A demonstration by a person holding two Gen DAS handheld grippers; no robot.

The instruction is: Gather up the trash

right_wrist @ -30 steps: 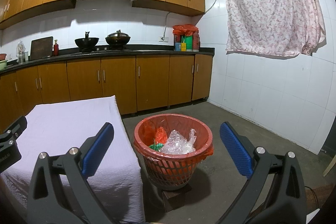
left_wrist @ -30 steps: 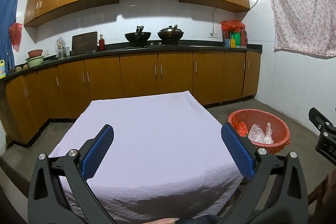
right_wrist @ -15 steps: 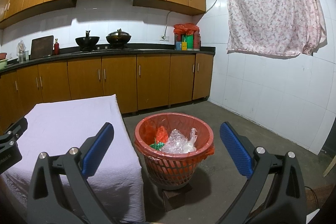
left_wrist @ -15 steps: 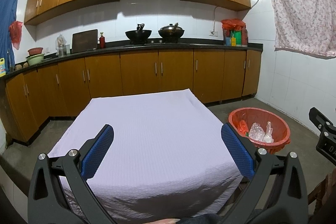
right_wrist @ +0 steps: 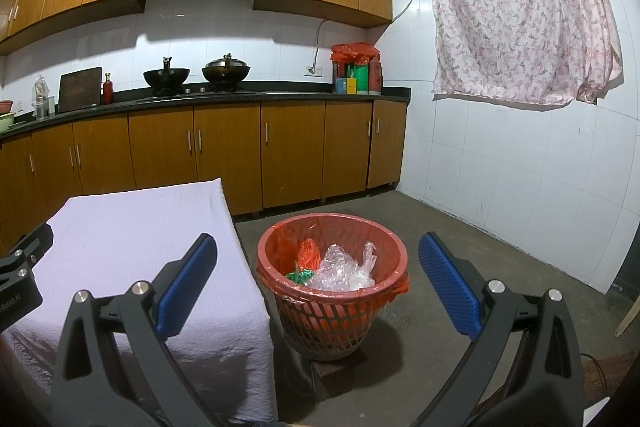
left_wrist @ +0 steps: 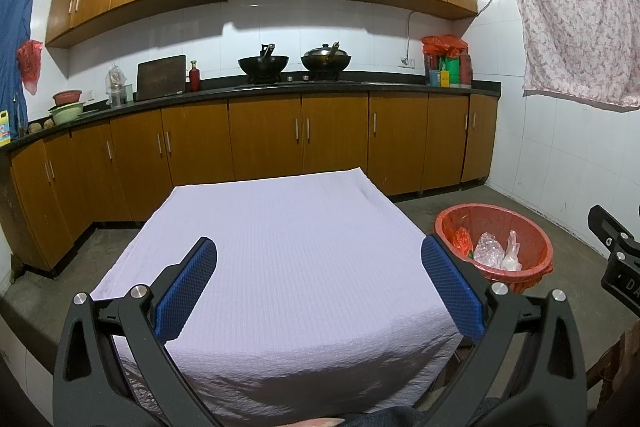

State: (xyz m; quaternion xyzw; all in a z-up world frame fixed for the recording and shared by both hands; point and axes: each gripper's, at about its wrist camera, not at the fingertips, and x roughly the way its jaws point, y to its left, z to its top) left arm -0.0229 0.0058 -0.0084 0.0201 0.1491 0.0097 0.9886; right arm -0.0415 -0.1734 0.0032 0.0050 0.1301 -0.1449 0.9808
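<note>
A red mesh trash basket (right_wrist: 332,307) lined with a red bag stands on the floor beside the table's right edge; inside lie crumpled clear plastic (right_wrist: 340,269), a red wrapper and a green scrap. The same trash basket (left_wrist: 494,227) shows at the right of the left wrist view. My left gripper (left_wrist: 318,285) hangs open over the near part of the lilac tablecloth (left_wrist: 280,227), nothing between its blue pads. My right gripper (right_wrist: 318,285) is open too, held above and in front of the basket. No trash shows on the cloth.
Brown kitchen cabinets (left_wrist: 264,143) and a dark counter with two woks (left_wrist: 294,61) run along the far wall. A floral cloth (right_wrist: 520,11) hangs on the white tiled right wall. Grey concrete floor (right_wrist: 480,227) surrounds the basket. The basket rests on a small block (right_wrist: 336,371).
Both views have tilted or risen slightly, so the table and basket sit a little lower in frame. Both grippers stay open and hold nothing.
</note>
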